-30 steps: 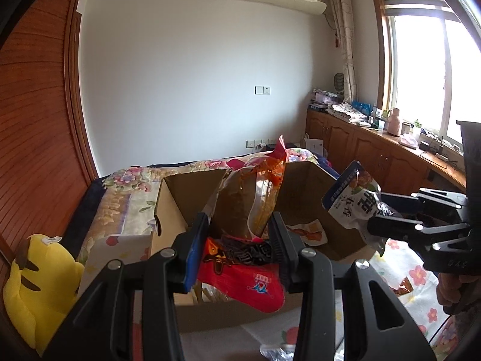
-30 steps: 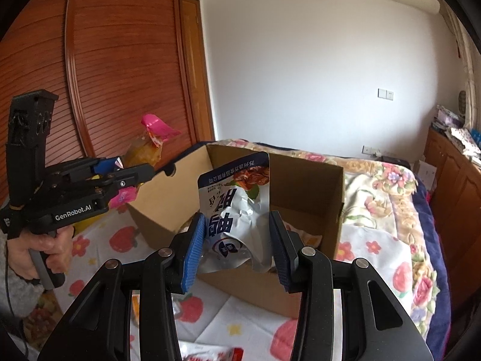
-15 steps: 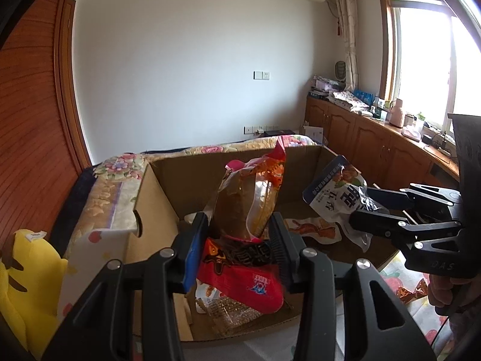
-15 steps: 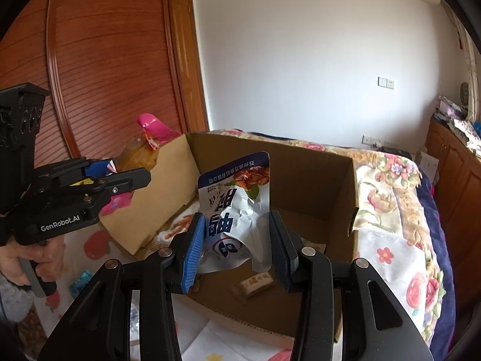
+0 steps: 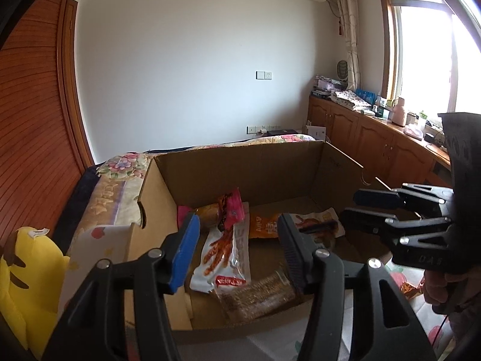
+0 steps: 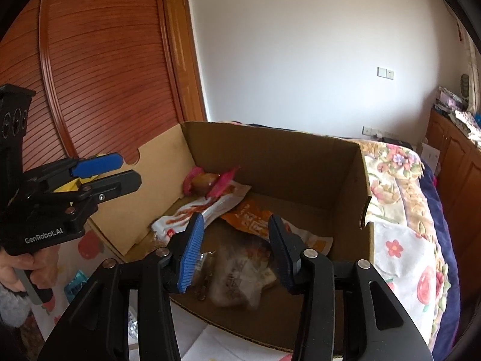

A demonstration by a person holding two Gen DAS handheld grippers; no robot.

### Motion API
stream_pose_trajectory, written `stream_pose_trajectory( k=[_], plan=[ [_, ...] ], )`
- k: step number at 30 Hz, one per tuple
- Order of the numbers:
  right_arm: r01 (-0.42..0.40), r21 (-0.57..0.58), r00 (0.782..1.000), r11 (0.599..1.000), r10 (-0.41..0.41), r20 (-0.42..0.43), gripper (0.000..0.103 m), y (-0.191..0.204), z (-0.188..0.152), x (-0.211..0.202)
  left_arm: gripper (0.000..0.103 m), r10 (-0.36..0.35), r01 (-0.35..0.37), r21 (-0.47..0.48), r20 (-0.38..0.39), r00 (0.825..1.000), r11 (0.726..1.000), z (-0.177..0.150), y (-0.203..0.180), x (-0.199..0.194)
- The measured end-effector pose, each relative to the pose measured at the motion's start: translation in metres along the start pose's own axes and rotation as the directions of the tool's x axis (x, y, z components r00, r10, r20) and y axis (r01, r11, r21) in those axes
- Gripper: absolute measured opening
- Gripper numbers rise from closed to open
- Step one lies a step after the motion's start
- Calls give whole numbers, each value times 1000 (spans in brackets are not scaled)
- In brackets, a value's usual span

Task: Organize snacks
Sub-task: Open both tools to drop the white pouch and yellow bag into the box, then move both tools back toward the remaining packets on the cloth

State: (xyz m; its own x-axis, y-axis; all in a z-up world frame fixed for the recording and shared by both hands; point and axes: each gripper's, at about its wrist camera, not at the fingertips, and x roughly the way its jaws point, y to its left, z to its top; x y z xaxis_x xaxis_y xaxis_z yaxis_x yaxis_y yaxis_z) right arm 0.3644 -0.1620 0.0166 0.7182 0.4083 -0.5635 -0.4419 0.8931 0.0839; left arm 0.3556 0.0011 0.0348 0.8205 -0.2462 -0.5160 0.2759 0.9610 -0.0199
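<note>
Cardboard walls of the open box (image 5: 240,162) frame both views, and all the snacks that show clearly lie on its floor. Both sets of tongs hang over the near rim, pointing down into it. The left gripper (image 5: 239,251) has its jaws opening with nothing pressed between them; past the gap lies the white chicken-feet packet (image 5: 224,255), its long axis running away from the tongs toward the far wall, with a clear bag of brown snack (image 5: 258,296) just below and a pink-ended pouch (image 5: 231,209) beyond it. The right gripper (image 6: 233,254) is also opening and empty; a blurred pale packet (image 6: 240,273) sits directly under its gap, seemingly dropping or just landed. An orange packet (image 6: 251,215) lies flat between the two piles. Remaining loose snacks seem to sit outside the box on the strawberry-print bedspread (image 6: 399,249); a blue wrapper (image 6: 75,282) shows beside the left hand (image 6: 18,266), so I judge that hand the nearer one for the next pick.
</note>
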Motion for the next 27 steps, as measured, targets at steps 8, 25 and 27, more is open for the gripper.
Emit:
stream_pose_trajectory(
  k=[8,25,27],
  plan=[
    [-6,-1,1000,1000,6,24,46,8,1,-32,55,8,-9,47,21,1000,999,-11,-9,-30],
    [47,10,998,999,-47,38,47,34,-32,-109,56,-18,18,61,-14,1000,998,-55,-24,-82],
    [52,15,998,999,-53,26,47,37,-43,-112,56,0,2,69,-29,1000,998,-69,-25,-79]
  ],
)
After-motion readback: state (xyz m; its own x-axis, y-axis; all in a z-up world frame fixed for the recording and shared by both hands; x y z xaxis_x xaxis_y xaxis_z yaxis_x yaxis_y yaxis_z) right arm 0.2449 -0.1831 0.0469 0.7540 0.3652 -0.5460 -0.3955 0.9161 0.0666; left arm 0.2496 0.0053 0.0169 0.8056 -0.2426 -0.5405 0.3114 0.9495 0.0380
